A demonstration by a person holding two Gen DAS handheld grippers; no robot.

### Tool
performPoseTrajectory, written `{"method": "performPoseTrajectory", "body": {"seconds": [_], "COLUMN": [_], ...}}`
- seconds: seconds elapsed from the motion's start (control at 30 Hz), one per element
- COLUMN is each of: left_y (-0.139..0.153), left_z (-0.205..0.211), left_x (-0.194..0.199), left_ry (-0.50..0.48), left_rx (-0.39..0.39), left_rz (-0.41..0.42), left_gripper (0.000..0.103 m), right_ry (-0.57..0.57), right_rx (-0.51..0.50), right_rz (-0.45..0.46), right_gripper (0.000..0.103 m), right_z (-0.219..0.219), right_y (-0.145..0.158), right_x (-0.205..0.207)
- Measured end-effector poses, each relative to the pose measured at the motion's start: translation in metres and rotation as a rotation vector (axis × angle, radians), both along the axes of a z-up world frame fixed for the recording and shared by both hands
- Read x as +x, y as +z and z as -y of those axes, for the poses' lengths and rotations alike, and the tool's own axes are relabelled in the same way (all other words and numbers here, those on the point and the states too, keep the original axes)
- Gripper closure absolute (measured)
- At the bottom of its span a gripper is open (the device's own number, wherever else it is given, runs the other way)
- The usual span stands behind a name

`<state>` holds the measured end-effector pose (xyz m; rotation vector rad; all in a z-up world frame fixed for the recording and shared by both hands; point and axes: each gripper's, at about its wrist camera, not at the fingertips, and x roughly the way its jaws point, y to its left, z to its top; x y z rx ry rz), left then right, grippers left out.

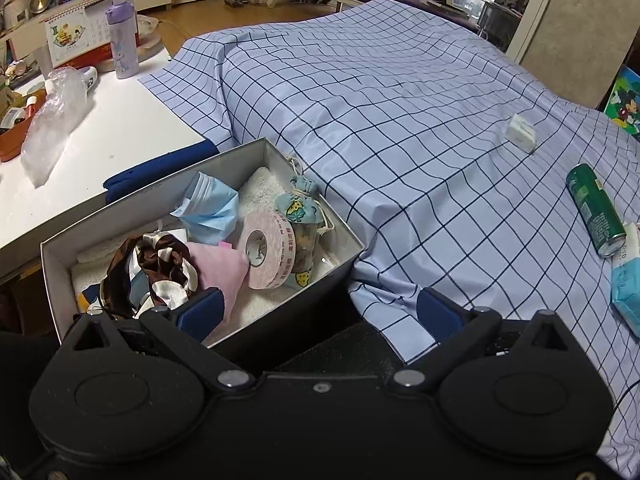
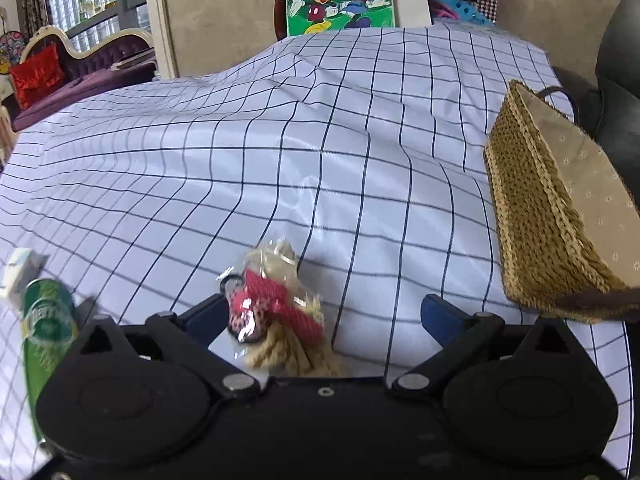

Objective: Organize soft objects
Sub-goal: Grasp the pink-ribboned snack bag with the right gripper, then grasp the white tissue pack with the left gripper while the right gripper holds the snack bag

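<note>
From my left hand-held gripper, spread wide with nothing in it, the box of soft things sits just ahead and left. My right hand-held gripper is also spread, and the wrapped tassel charm lies between its fingers, nearer the left one, long axis slanting away and left; this hand is nearer.

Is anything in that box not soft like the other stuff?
Yes. A hard roll of tape stands on edge in the box among soft things: a blue face mask, a pink cloth and a satin scrunchie. It looks misplaced there.
</note>
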<state>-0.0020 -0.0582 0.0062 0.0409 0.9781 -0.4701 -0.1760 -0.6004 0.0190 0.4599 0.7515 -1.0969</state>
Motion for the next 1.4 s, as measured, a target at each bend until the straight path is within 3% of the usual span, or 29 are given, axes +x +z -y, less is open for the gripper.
{"method": "performPoseTrajectory", "body": {"seconds": [0.17,0.4,0.6,0.77,0.93,1.2,1.4], "left_y": [-0.002,-0.003,-0.004,-0.005,-0.005,-0.008,-0.008], "left_z": [0.002,0.002,0.002,0.001,0.003,0.01,0.013], "left_x": [0.0,0.0,0.001,0.001,0.001,-0.002,-0.005], "left_ry": [-0.011,-0.014,-0.014,-0.014,-0.019,-0.043,-0.06], "left_rx": [0.013,0.018,0.026,0.027,0.032,0.062,0.079], "left_rz": [-0.002,-0.006,-0.011,-0.013,-0.012,-0.007,0.001], "left_gripper": [0.004,0.004,0.004,0.004,0.004,0.004,0.004], "right_ry": [0.004,0.017,0.019,0.053,0.069,0.034,0.043], "right_rx": [-0.007,0.105,0.123,0.133,0.16,0.126,0.072], "right_rz": [-0.082,-0.027,-0.063,-0.106,-0.036,0.019,0.118], "right_gripper": [0.001,0.001,0.002,0.019,0.044,0.047,0.047], "right_z": [0.008,0.021,0.027,0.028,0.033,0.036,0.02], "right_y": [-0.006,-0.015,-0.028,-0.037,-0.036,-0.021,0.014], "right_x": [0.019,0.025,0.033,0.041,0.037,0.02,-0.008]}}
